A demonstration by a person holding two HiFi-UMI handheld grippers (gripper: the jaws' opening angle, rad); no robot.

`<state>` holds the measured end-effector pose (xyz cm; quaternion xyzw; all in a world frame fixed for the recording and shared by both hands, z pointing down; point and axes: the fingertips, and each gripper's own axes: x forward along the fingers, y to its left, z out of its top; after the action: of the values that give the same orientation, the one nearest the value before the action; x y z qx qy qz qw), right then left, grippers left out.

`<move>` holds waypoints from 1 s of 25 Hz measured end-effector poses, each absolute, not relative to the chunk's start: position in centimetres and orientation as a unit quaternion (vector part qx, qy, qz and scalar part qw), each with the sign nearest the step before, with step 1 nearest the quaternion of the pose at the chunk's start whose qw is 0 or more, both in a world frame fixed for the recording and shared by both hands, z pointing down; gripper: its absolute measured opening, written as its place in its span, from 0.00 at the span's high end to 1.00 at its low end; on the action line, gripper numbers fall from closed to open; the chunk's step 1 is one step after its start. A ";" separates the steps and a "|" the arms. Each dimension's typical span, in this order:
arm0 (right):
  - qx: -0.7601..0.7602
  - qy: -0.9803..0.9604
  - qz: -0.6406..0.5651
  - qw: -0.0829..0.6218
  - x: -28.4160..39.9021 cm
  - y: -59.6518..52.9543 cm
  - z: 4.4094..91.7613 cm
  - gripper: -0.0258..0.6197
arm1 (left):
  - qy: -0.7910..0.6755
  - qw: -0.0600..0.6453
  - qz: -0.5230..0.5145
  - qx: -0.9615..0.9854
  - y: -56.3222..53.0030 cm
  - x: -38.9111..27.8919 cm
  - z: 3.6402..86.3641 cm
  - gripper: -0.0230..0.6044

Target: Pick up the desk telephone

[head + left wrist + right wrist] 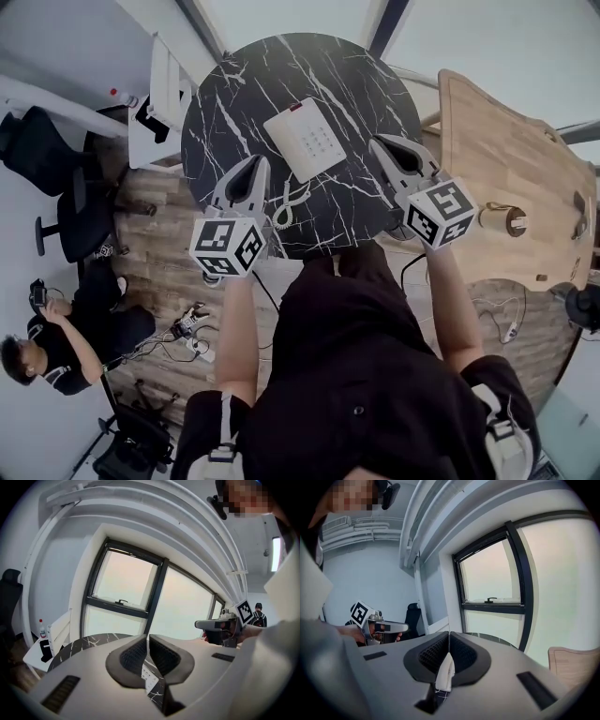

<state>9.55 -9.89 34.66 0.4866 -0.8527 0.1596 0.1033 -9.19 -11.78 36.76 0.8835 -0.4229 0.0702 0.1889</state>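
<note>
The white desk telephone (305, 137) lies flat on the round black marble table (225, 103), and its coiled cord (285, 208) trails toward the near edge. My left gripper (257, 163) hovers just left of the phone with its jaws shut and empty. At the phone's right edge, my right gripper (379, 142) is likewise shut and holds nothing. In the left gripper view the closed jaws (148, 641) point over the table, and a strip of the telephone (149, 679) shows below them. The right gripper view shows shut jaws (448, 640) with the telephone (445, 674) beneath.
A light wooden table (506, 159) adjoins the marble one on the right. A white desk (155, 103) and black chairs (56, 187) stand at the left. A seated person (52, 347) and floor cables (192, 328) are at the lower left. Large windows (140, 597) lie beyond the table.
</note>
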 end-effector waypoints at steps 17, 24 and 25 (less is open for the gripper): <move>0.413 -0.860 0.236 0.187 9.1 -15.6 43.7 0.86 | -0.456 0.276 0.115 0.839 -15.2 -8.4 44.8 0.93; 0.383 -0.857 0.268 0.218 8.8 -16.7 47.9 0.79 | -0.465 0.312 0.139 0.817 -15.4 -8.0 48.9 0.93; 0.380 -0.856 0.273 0.222 8.7 -16.8 48.5 0.78 | -0.466 0.317 0.141 0.814 -15.4 -8.0 49.4 0.92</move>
<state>8.74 -16.75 48.46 0.3796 -0.8556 0.2731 0.2222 -7.99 -15.35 49.37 0.8135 -0.4664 0.1414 0.3172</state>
